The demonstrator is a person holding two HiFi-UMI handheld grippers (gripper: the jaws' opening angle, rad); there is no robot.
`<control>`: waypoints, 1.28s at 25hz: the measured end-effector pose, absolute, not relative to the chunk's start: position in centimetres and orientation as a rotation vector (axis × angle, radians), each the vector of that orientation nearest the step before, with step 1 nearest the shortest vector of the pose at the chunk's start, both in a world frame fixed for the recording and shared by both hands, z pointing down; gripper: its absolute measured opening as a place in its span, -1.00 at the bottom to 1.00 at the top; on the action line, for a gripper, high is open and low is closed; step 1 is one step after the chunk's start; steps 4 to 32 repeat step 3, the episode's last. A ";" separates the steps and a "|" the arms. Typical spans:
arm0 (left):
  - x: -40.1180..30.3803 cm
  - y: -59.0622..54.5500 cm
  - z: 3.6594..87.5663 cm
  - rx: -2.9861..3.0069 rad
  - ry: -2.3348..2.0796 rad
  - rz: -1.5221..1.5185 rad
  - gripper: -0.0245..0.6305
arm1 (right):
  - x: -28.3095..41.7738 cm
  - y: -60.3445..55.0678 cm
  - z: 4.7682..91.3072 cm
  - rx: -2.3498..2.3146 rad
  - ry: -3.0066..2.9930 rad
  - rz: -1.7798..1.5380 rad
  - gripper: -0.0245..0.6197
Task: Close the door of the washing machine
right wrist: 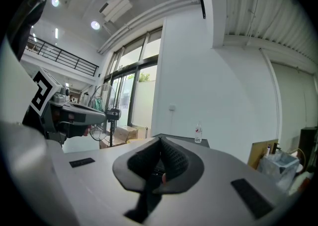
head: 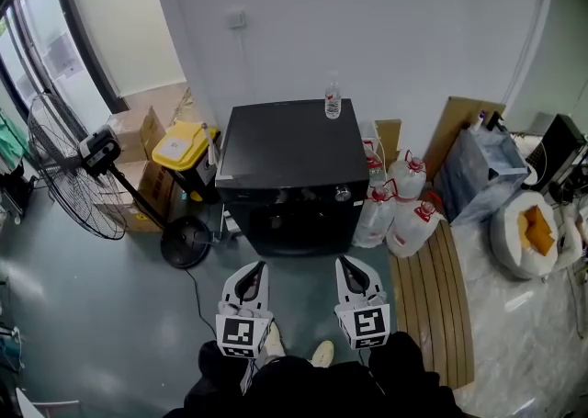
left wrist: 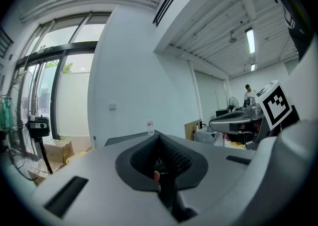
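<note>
Left tongs (head: pixel 258 267), right tongs (head: pixel 345 262) shut; washing machine door (head: pixel 294 220) seemingly closed.

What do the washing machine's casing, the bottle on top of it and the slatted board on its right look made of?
The washing machine has a black casing, probably painted metal or plastic: its smooth top shows a dull sheen. The bottle looks like clear plastic: see-through, with a label. The slatted board looks like wood: light brown strips with gaps between.
</note>
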State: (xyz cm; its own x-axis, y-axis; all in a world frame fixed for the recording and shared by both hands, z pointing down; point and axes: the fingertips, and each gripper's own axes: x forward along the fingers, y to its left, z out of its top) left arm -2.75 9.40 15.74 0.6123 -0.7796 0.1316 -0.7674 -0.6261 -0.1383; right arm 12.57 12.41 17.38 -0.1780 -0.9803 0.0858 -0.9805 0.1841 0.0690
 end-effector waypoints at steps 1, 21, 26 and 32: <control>-2.6 9.5 15.8 -2.762 1.322 -0.275 -0.85 | 12.6 12.4 17.4 1.940 -2.330 0.002 -0.87; -2.4 9.6 15.8 -2.768 1.316 -0.272 -0.85 | 12.8 12.5 17.4 1.941 -2.330 0.002 -0.87; -2.4 9.6 15.8 -2.768 1.316 -0.272 -0.85 | 12.8 12.5 17.4 1.941 -2.330 0.002 -0.87; -2.4 9.6 15.8 -2.768 1.316 -0.272 -0.85 | 12.8 12.5 17.4 1.941 -2.330 0.002 -0.87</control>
